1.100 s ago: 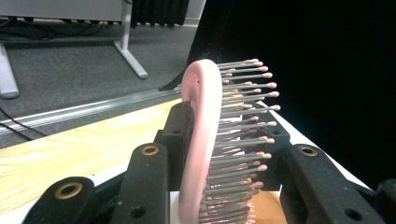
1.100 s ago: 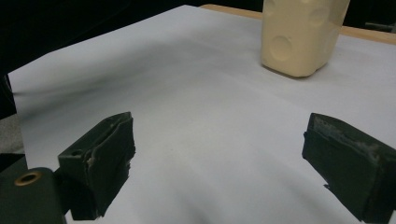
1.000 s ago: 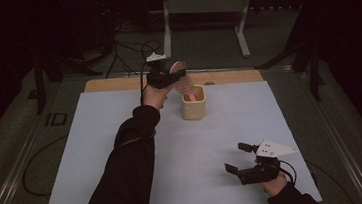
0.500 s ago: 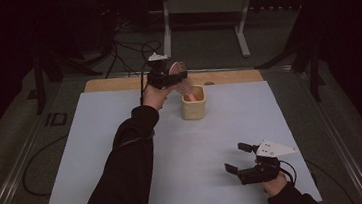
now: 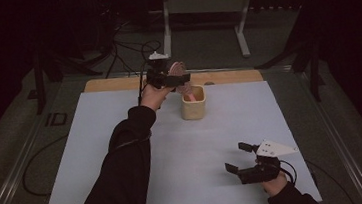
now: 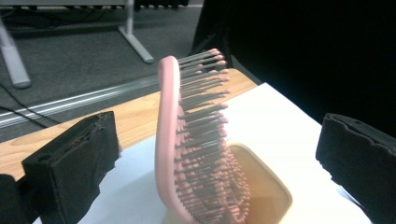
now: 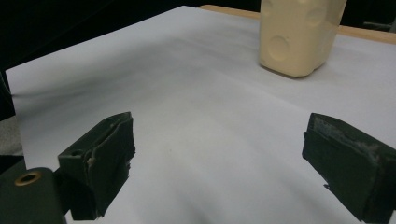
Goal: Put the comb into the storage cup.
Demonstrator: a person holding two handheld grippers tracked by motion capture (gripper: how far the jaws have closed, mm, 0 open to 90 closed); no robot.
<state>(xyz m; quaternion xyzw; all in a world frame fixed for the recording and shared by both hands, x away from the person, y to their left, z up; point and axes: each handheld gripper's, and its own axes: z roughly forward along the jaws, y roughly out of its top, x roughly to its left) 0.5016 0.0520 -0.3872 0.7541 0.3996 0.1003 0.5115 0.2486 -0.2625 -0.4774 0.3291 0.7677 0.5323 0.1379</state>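
Observation:
A pink hairbrush (image 6: 187, 154) with grey bristles stands upright, its lower end inside a cream cup (image 6: 266, 196). My left gripper (image 6: 215, 154) is open, one jaw on each side of the brush with a clear gap to both. In the high view the left gripper (image 5: 178, 78) hovers at the far middle of the table, just above and left of the cup (image 5: 193, 106), with the brush head (image 5: 180, 70) beside it. My right gripper (image 5: 239, 157) rests open near the front right edge, and between its jaws (image 7: 224, 163) lies only bare table. The cup (image 7: 299, 37) stands well beyond it.
A white board (image 5: 98, 155) covers the table, with a wooden strip (image 5: 112, 84) along its far edge. Beyond the table are a metal stand (image 5: 200, 4) and cables on a dark floor.
The left gripper has stayed above the cup with only a slight shift. The right gripper has not moved.

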